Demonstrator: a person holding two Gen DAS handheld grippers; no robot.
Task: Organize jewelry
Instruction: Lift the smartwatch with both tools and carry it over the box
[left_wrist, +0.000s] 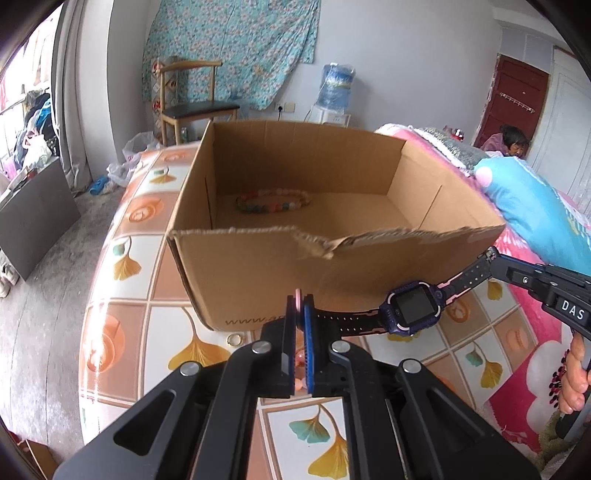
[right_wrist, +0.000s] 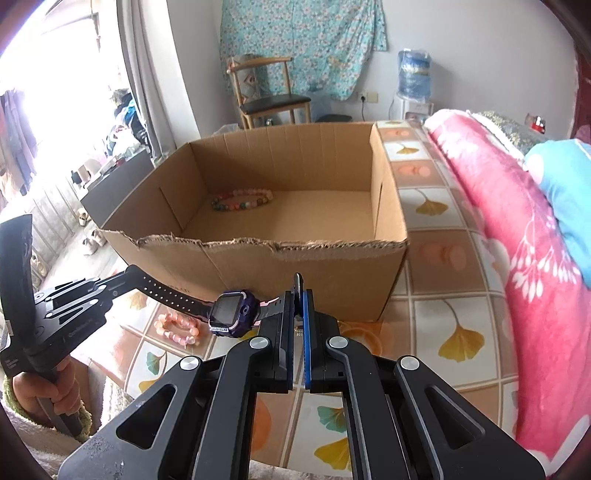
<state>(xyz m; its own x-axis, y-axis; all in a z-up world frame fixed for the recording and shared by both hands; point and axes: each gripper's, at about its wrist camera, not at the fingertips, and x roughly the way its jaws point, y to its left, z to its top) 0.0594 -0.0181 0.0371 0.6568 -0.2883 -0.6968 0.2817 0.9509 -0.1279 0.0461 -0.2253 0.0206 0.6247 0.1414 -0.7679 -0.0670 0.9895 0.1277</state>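
A purple smartwatch (left_wrist: 412, 306) with a black and pink strap hangs stretched between both grippers, above the tabletop and just in front of the cardboard box (left_wrist: 258, 273). My left gripper (left_wrist: 301, 300) is shut on one strap end. My right gripper (right_wrist: 298, 286) is shut on the other end, with the watch face (right_wrist: 231, 314) just left of its fingers. Each gripper shows in the other's view: the right gripper (left_wrist: 493, 255) and the left gripper (right_wrist: 127, 275). A multicoloured bead bracelet (right_wrist: 242, 199) lies inside the box. A pink bead bracelet (right_wrist: 177, 328) lies on the table under the strap.
The open box (right_wrist: 332, 258) has a torn front rim and stands on a tablecloth (right_wrist: 454, 332) with a ginkgo-leaf pattern. A small gold ring (left_wrist: 233, 338) lies by the box's near corner. Pink and blue bedding (right_wrist: 517, 206) is piled on the right. A chair (right_wrist: 269, 99) stands behind.
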